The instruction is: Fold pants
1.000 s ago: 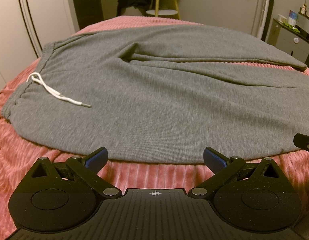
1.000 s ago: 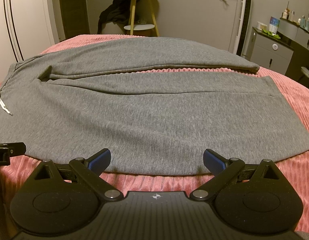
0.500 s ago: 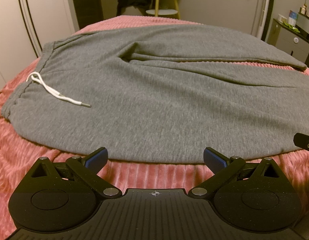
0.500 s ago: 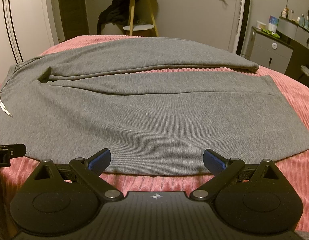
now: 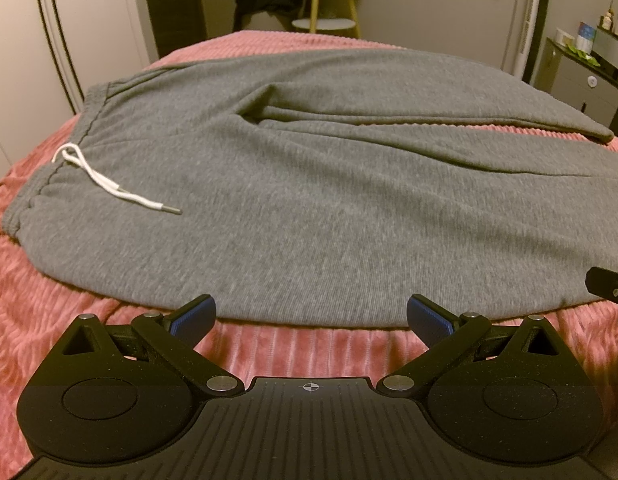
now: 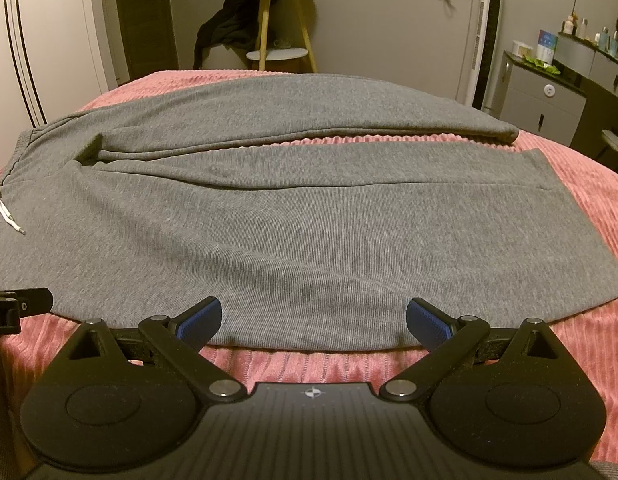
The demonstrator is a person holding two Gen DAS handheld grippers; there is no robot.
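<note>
Grey sweatpants [image 5: 309,200] lie flat and spread out on a pink ribbed bedspread [image 5: 309,344], waistband to the left, legs running right. A white drawstring [image 5: 109,184] lies on the fabric near the waistband. The pants also fill the right wrist view [image 6: 309,220], with both legs side by side and the hems at the right. My left gripper [image 5: 311,316] is open and empty, just short of the near edge of the pants. My right gripper [image 6: 313,318] is open and empty at the near edge of the near leg.
The bedspread [image 6: 589,208] reaches beyond the pants on all sides. A wooden side table [image 6: 277,24] with dark clothing stands behind the bed. A dresser [image 6: 557,92] with bottles is at the right. White wardrobe doors [image 5: 49,40] are at the left.
The right wrist view has tilted slightly upward, showing more of the room behind the bed. The left gripper and the pants have not moved.
</note>
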